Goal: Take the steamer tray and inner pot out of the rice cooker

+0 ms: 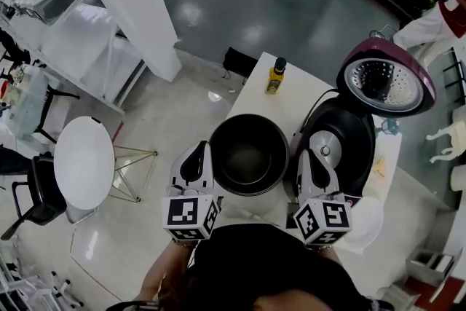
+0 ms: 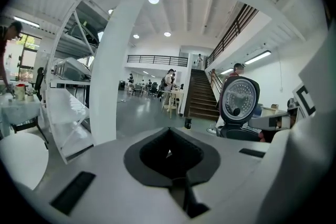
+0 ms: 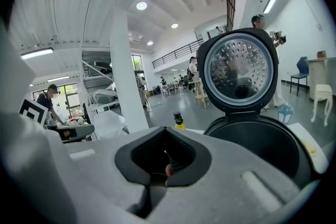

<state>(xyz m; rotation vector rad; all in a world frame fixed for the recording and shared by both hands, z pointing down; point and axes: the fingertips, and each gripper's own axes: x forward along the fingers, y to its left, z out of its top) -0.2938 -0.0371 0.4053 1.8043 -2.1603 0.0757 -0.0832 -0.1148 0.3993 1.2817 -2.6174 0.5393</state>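
The inner pot point(image 1: 249, 154) stands on the bench point(image 1: 251, 95) near its front edge, just left of the open rice cooker point(image 1: 341, 135), whose well looks empty down to the heating plate. A white round thing point(image 1: 366, 223) at the right front corner may be the steamer tray; I cannot tell. The sound move now is to draw both tools back level, clear of the pot's rim. The left gripper point(image 1: 198, 151) and right gripper point(image 1: 309, 155) flank the pot, jaws pressed together, holding nothing.
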